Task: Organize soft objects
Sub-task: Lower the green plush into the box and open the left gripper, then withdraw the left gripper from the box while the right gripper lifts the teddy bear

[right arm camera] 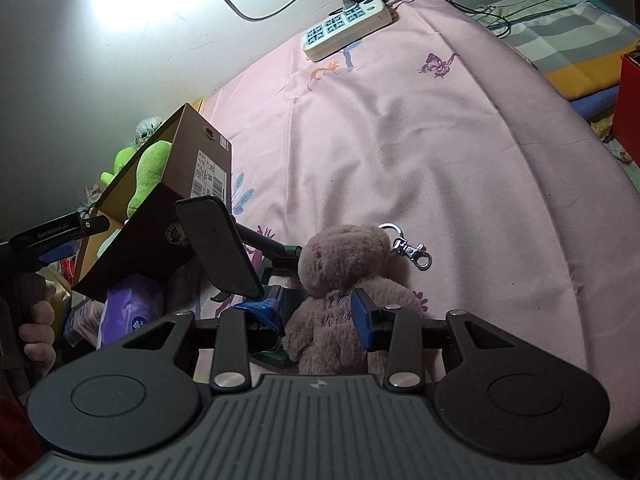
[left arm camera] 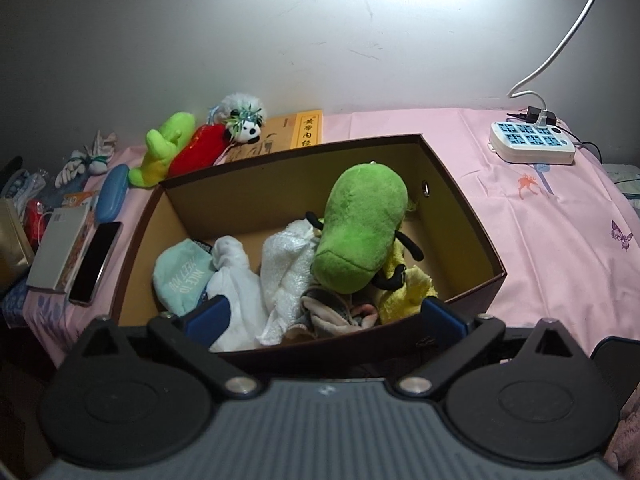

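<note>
The pink sheet (right arm camera: 420,140) covers a bed or tabletop, which one cannot be told, and serves as the sorting ground. On it stands the box (left arm camera: 460,216), open-topped so soft things can be dropped in. It already holds a green plush (left arm camera: 360,232) leaning on towels (left arm camera: 288,264) and a sock (left arm camera: 180,272), piled loosely as though dropped. The left gripper (left arm camera: 324,316) hangs over the near rim, its jaws spread wide with nothing between them, likely having let go of the plush. A yellow-green toy (left arm camera: 160,152), a red one (left arm camera: 196,148) and a panda (left arm camera: 248,130) wait behind the box. The right gripper (right arm camera: 316,320) pinches the pink bear (right arm camera: 340,280), jaws partly closed on its body, probably the next item bound for the box.
</note>
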